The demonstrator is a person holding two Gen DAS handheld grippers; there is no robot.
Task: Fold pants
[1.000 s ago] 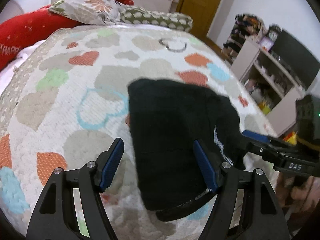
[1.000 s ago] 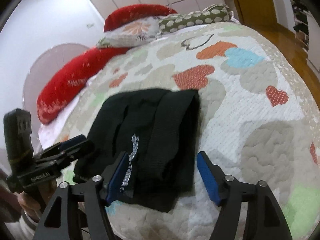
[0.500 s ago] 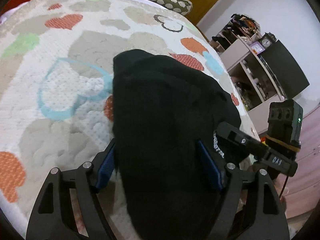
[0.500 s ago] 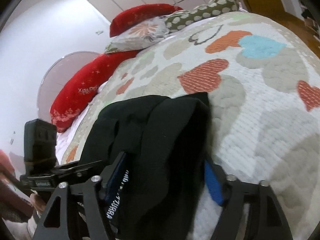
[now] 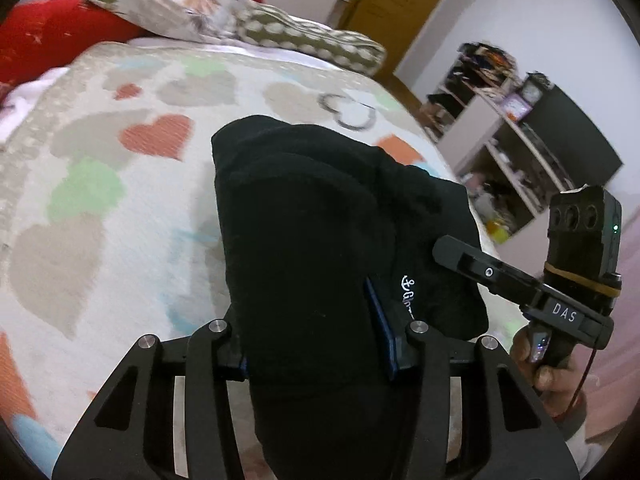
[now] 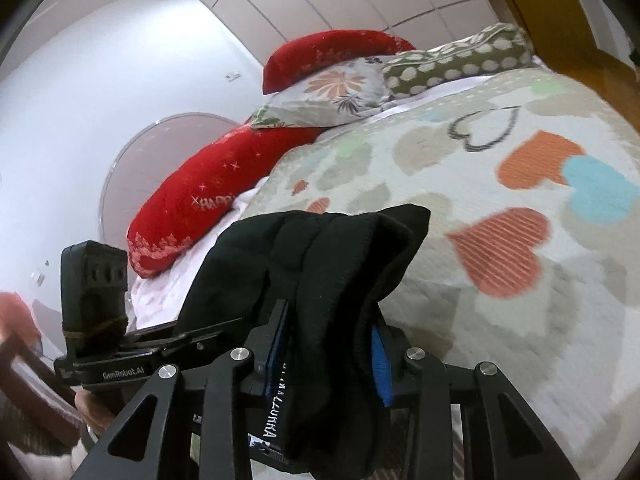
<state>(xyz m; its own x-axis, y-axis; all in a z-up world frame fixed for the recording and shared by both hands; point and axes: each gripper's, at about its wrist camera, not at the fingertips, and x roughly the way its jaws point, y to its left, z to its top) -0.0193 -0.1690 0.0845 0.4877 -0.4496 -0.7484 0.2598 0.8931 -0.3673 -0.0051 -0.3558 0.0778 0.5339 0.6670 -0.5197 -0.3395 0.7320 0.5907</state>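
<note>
The folded black pants (image 5: 312,220) are bunched up and raised off the heart-patterned quilt (image 5: 100,200). My left gripper (image 5: 312,346) has their near left edge between its blue pads, the jaws closing and pressing into the fabric. In the right wrist view the same pants (image 6: 320,248) drape over my right gripper (image 6: 330,354), whose jaws are also closing, squeezing the edge with the white lettering. Each view shows the other gripper beside it: the right gripper (image 5: 460,254) pokes into the cloth, and the left gripper (image 6: 192,336) does the same from the left.
Red pillows (image 6: 192,208), a floral pillow (image 6: 332,92) and a dotted one (image 6: 452,60) lie at the head of the bed. A shelf unit (image 5: 500,152) with a dark screen stands past the bed's right side, near a wooden door (image 5: 384,4). A hand (image 5: 556,372) holds the right gripper's handle.
Both grippers slid over the near edge of the flat pants and closed on it. The pants have since bunched and come up off the quilt.
</note>
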